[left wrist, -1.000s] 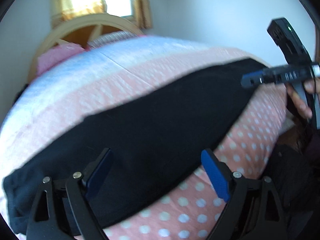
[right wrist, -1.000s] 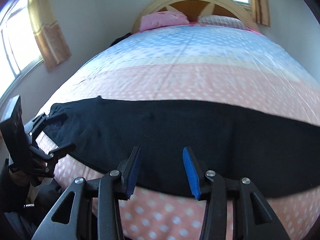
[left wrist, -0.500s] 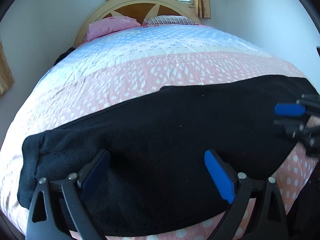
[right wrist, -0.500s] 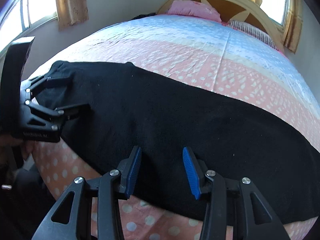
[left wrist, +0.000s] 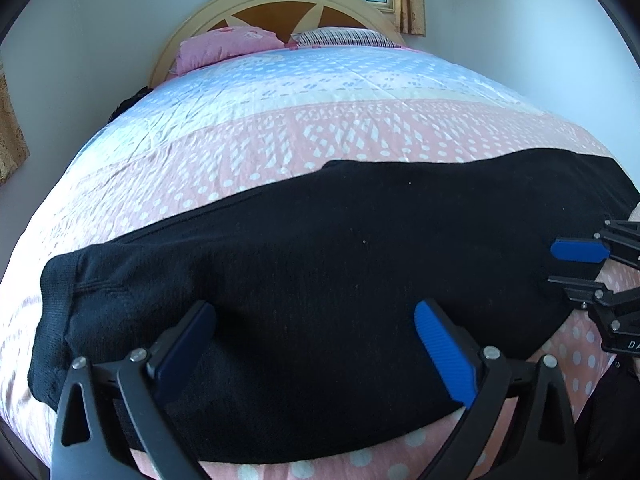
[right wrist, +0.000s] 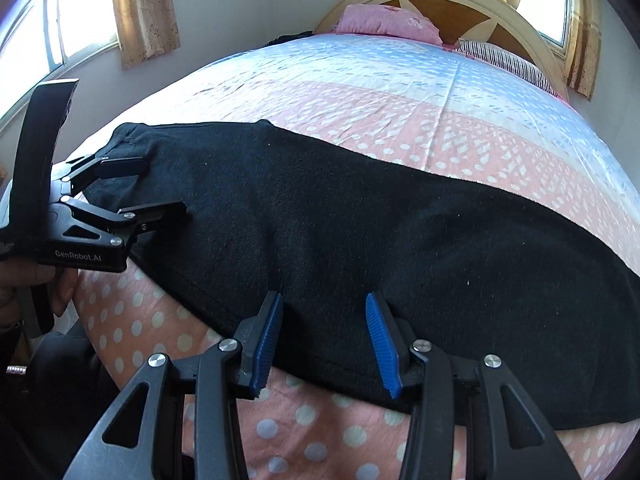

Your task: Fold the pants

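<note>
Pants (left wrist: 340, 280), black, laid lengthwise across the foot of the bed (left wrist: 320, 128), now squarely framed after a second of swinging views. Left gripper (left wrist: 316, 344) spread wide over the fabric near one end; right gripper (right wrist: 320, 336) narrower, still parted, gripping nothing. Probably poised to pinch for a fold.

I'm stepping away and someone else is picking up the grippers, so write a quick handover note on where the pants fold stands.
Left gripper: open, over the near edge of the black pants, holding nothing.
Right gripper: open, over the near edge further along, also empty.
The pants lie stretched lengthwise across the foot of the bed.
Done: pants laid out flat.
Left: grip the cloth and make the folds.
</note>
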